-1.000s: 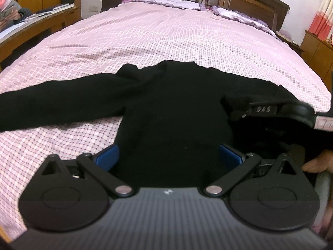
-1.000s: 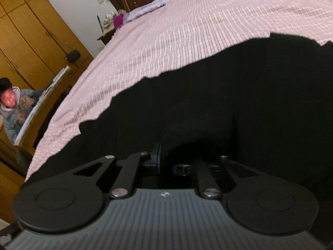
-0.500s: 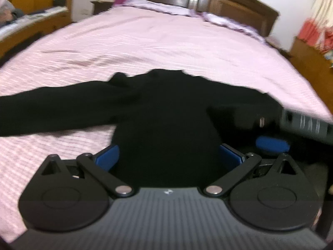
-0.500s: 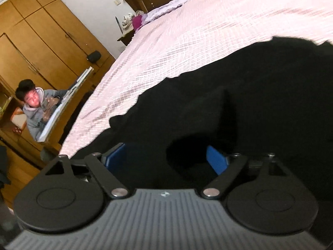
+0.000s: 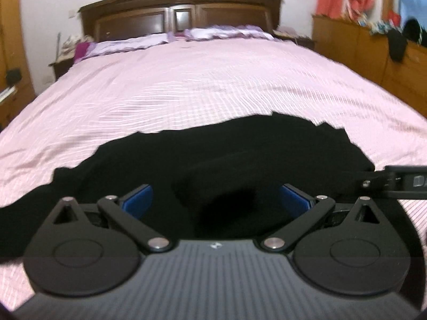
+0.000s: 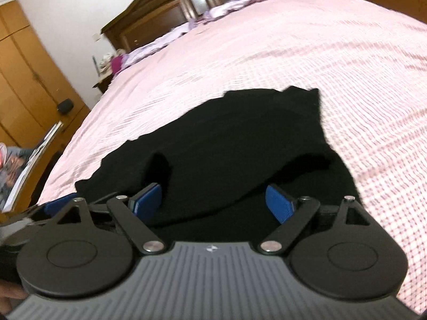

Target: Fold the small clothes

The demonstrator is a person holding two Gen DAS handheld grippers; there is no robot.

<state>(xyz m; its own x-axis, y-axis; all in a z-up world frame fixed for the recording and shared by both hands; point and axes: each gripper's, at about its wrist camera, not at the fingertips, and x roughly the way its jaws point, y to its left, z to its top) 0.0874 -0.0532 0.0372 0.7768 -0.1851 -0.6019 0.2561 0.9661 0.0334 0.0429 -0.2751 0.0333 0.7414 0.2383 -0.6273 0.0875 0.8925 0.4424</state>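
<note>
Black and soft, the sweater (image 5: 240,154) lies spread on the pink checked bedspread (image 5: 213,85) just ahead of me. My left gripper (image 5: 216,200) and my right gripper (image 6: 213,200) both hang over it with fingers spread wide, grasping nothing.

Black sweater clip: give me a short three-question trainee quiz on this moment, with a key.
1. True or false: the left gripper is clamped shut on the black sweater.
2. What does the sweater lie on? A) a wooden desk B) a pink checked bedspread C) a floor mat
3. Fill in: in the right wrist view, the blue pads of the right gripper stand ____ over the cloth.

Key
1. False: its pads are spread wide.
2. B
3. Apart (open); a raised fold of sweater lies between them, ungripped.
</note>
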